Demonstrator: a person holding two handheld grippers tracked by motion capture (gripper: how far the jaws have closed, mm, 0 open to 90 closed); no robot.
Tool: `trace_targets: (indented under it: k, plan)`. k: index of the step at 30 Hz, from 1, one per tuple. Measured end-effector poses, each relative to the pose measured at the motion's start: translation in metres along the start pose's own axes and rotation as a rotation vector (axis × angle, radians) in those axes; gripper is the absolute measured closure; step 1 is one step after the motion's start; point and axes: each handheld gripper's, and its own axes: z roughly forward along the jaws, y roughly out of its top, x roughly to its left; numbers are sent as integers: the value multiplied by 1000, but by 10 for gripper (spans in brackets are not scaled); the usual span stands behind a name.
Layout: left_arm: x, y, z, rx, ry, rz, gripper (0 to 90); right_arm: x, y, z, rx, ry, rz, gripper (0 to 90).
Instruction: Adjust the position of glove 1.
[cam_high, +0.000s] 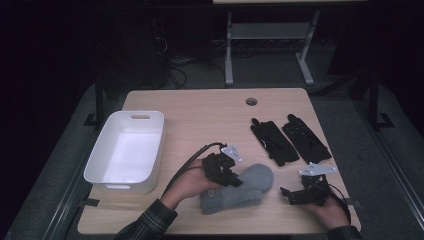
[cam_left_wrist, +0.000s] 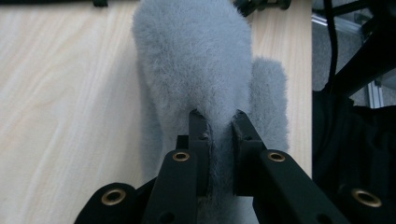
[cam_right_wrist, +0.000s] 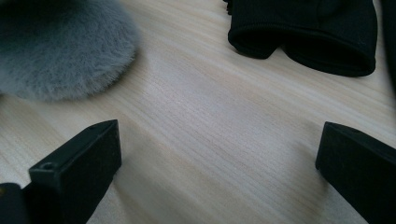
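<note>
Grey mitten (cam_high: 240, 187) pinched in left gripper (cam_left_wrist: 219, 126), hand angled rightward; right gripper (cam_right_wrist: 219, 154) hovers wide open, low over table (cam_high: 200, 115).

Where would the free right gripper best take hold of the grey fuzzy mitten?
Probably at the rounded fingertip end of the grey mitten, coming in low from the right gripper's side. That end lies flat on the table, facing its open jaws, while the left gripper pinches the cuff end.
</note>
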Motion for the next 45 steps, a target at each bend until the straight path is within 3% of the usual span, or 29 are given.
trace_targets:
  k: [1,4,7,10,11,14,17,18,20,21,22,25,30,32,34,40,45]
  plan:
    - [1,-2,6,12,-4,-16,802,0,0,0,0,0,1,1]
    - [1,-3,12,22,12,-1,783,0,0,0,0,0,1,1]
    - [1,-3,13,26,25,17,703,0,0,0,0,0,1,1]
    - [0,-3,7,1,39,19,579,0,0,0,0,0,2,1]
    - [2,-3,1,-38,47,-7,545,0,0,0,0,0,1,1]
    - [6,-6,-12,-74,63,-33,485,0,0,0,0,0,1,1]
    - [9,-10,-21,-93,76,-39,531,0,0,0,0,0,0,1]
    - [10,-12,-25,-100,88,-45,646,0,0,0,0,0,0,1]
    - [13,-18,-33,-103,110,-50,742,0,0,0,0,0,0,1]
    - [14,-22,-36,-107,131,-62,742,0,0,0,0,0,0,1]
    - [16,-25,-38,-96,154,-65,834,0,0,0,0,0,0,1]
    - [24,-43,-38,-42,206,-113,890,0,0,0,0,0,1,1]
    - [29,-63,-29,6,199,-166,891,0,0,0,0,0,0,1]
    - [29,-66,-27,14,193,-167,891,0,0,0,0,0,1,1]
    - [26,-74,-24,9,175,-198,891,0,0,0,0,-1,-1,1]
    - [19,-81,-20,-14,123,-241,891,0,0,0,2,-2,-3,1]
    - [9,-85,-17,-18,105,-244,887,0,0,0,1,-2,-3,1]
